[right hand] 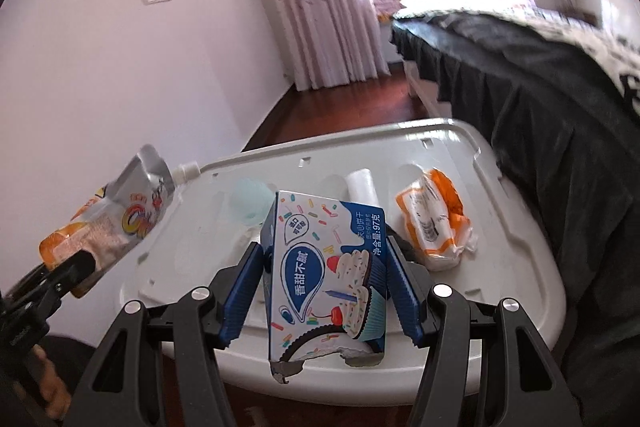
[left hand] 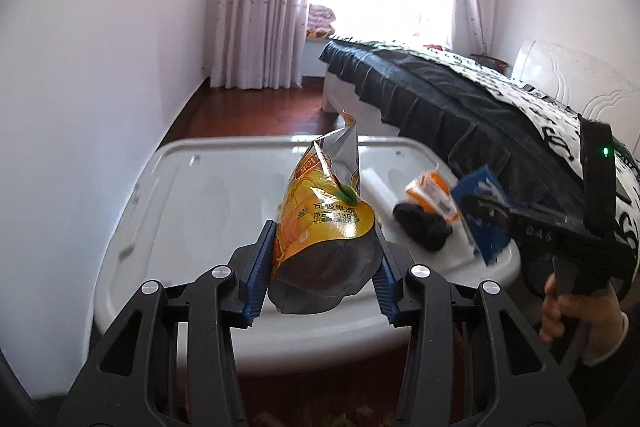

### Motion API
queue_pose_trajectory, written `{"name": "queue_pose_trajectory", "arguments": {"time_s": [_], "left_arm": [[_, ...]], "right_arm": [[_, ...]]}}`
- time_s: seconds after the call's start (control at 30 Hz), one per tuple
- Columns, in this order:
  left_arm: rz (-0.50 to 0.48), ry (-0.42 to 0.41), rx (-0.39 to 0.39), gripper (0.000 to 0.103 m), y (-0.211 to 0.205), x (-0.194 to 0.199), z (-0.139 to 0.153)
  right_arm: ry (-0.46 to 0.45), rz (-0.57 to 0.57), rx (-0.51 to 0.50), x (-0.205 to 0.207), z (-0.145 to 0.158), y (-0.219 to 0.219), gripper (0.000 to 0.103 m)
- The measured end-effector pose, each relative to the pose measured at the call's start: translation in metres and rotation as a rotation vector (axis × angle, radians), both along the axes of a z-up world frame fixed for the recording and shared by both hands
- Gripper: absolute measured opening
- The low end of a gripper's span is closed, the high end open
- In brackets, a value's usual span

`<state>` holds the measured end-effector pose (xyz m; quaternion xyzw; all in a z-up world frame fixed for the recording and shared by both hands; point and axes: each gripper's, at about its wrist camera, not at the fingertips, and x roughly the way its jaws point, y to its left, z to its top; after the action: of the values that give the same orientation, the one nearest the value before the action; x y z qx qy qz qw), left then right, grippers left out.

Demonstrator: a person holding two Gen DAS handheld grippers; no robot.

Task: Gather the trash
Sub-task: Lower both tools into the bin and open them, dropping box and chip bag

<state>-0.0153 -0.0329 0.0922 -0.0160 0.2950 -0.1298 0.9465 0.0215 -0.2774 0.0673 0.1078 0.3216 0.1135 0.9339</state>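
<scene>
My left gripper (left hand: 325,263) is shut on a yellow and silver jelly pouch (left hand: 324,223) and holds it above the white plastic lid (left hand: 208,195). The pouch also shows at the left of the right wrist view (right hand: 116,215). My right gripper (right hand: 326,279) is shut on a blue and white biscuit box (right hand: 326,275) with a torn lower end, held above the lid (right hand: 516,251). The box shows at the right of the left wrist view (left hand: 482,211). An orange and white wrapper (right hand: 434,223) lies on the lid, seen also in the left wrist view (left hand: 432,195).
A white roll (right hand: 362,187) and a pale green round thing (right hand: 250,203) lie on the lid. A black object (left hand: 422,225) lies by the wrapper. A bed with a dark skirt (left hand: 440,103) stands close on the right. A white wall (left hand: 80,87) is on the left.
</scene>
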Motion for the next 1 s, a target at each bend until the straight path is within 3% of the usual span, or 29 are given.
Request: {"name": "queue_pose_trajectory", "arguments": {"time_s": [0.2, 0.5, 0.73, 1.0], "left_arm": [[0.031, 0.08, 0.007, 0.043, 0.015, -0.046, -0.022], [0.012, 0.241, -0.03, 0.043, 0.027, -0.091, -0.061], [-0.007, 0.32, -0.017, 0.043, 0.028, -0.104, -0.085], [0.009, 0.409, 0.006, 0.043, 0.028, -0.099, -0.108]], "right_arm": [[-0.046, 0.036, -0.053, -0.054, -0.003, 0.025, 0.059], [0.028, 0.059, -0.092, -0.133, -0.024, 0.054, 0.059], [0.114, 0.09, -0.115, -0.145, -0.056, 0.067, 0.059], [0.154, 0.106, -0.112, -0.142, -0.069, 0.071, 0.06]]}}
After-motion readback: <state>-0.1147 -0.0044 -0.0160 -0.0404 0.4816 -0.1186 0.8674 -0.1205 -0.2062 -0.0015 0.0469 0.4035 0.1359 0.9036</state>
